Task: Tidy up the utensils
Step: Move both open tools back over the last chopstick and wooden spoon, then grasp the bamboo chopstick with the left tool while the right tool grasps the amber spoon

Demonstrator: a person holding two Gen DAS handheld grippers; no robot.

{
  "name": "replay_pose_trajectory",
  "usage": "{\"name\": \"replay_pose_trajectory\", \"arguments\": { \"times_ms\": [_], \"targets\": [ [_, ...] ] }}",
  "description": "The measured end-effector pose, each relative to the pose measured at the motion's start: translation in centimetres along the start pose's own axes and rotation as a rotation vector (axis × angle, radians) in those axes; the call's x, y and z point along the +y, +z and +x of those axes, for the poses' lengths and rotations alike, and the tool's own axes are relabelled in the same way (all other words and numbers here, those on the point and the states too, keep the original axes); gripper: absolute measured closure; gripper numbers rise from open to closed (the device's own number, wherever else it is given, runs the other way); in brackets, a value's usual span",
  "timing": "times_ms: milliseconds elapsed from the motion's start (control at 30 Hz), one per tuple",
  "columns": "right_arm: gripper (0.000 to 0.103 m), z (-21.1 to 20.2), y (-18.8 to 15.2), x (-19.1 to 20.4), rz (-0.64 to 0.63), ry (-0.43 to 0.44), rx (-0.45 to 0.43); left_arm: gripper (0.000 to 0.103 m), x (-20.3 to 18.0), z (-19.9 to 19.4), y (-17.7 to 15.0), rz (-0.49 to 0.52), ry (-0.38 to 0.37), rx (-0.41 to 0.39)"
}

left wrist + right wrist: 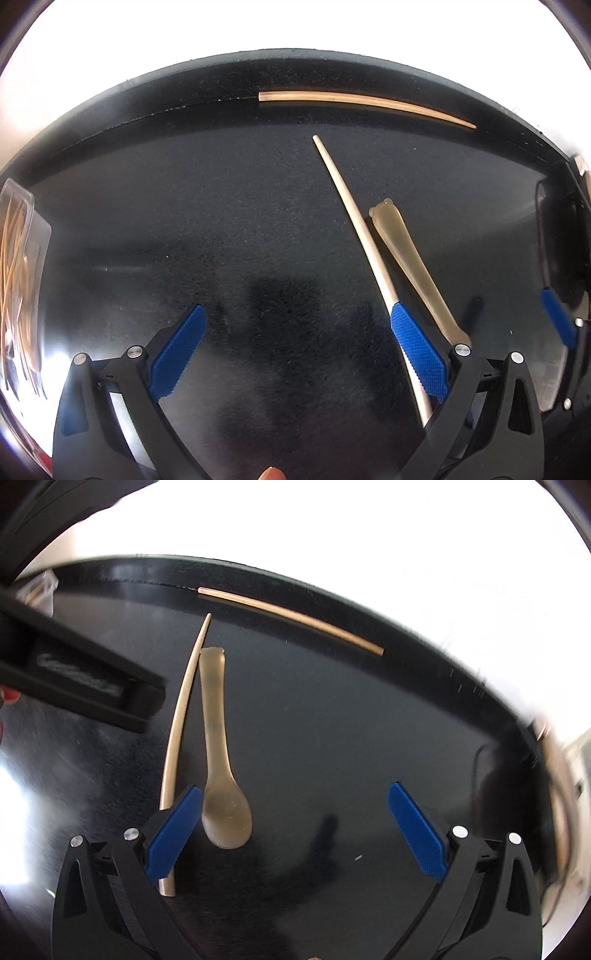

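On the black table lie a pale chopstick (354,218) (181,716), a translucent beige soup spoon (406,258) (221,775) right beside it, and a second chopstick (362,105) (295,618) along the far edge. My left gripper (295,354) is open above the table, its right finger over the near chopstick's thick end. My right gripper (295,834) is open too, its left finger next to the spoon's bowl and over the chopstick. Neither holds anything. In the left wrist view the right gripper's blue pad (557,317) shows at the right edge.
A clear plastic container (18,280) with several wooden sticks stands at the table's left, also small as the container (40,589) in the right wrist view. The left gripper's black body (81,679) crosses the right wrist view's left side. A dark rounded object (561,243) sits at the far right.
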State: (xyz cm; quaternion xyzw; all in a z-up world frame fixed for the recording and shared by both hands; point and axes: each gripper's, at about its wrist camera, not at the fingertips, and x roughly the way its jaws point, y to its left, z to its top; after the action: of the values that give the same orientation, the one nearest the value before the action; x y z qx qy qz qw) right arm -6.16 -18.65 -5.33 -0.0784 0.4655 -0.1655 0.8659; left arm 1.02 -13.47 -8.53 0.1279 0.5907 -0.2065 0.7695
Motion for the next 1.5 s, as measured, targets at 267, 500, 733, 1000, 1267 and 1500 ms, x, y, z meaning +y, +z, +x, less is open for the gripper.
{"name": "replay_pose_trajectory", "arguments": {
  "times_ms": [267, 500, 733, 1000, 1267, 1500],
  "targets": [
    [0.006, 2.1, -0.2, -1.1, 0.042, 0.249, 0.003, 0.005, -1.5, 1.1, 0.0, -0.041, 0.008, 0.019],
    [0.005, 3.9, 0.1, -4.3, 0.095, 0.346, 0.036, 0.005, -2.3, 1.5, 1.6, -0.076, -0.027, 0.039],
    [0.005, 4.2, -0.7, -6.0, 0.163, 0.306, 0.014, 0.005, -3.6, 1.6, 0.7, -0.092, -0.044, 0.035],
    [0.005, 4.2, -0.7, -6.2, 0.127, 0.330, -0.005, 0.005, -3.8, 2.0, -0.6, -0.175, 0.105, -0.039],
    [0.005, 4.7, 0.0, -5.9, 0.080, 0.362, -0.026, 0.005, -4.5, 1.5, -2.3, -0.164, 0.115, -0.124],
    [0.005, 4.4, -0.2, -5.1, 0.080, 0.359, -0.039, 0.005, -3.5, 2.0, -0.9, -0.175, 0.117, -0.104]
  ]
}}
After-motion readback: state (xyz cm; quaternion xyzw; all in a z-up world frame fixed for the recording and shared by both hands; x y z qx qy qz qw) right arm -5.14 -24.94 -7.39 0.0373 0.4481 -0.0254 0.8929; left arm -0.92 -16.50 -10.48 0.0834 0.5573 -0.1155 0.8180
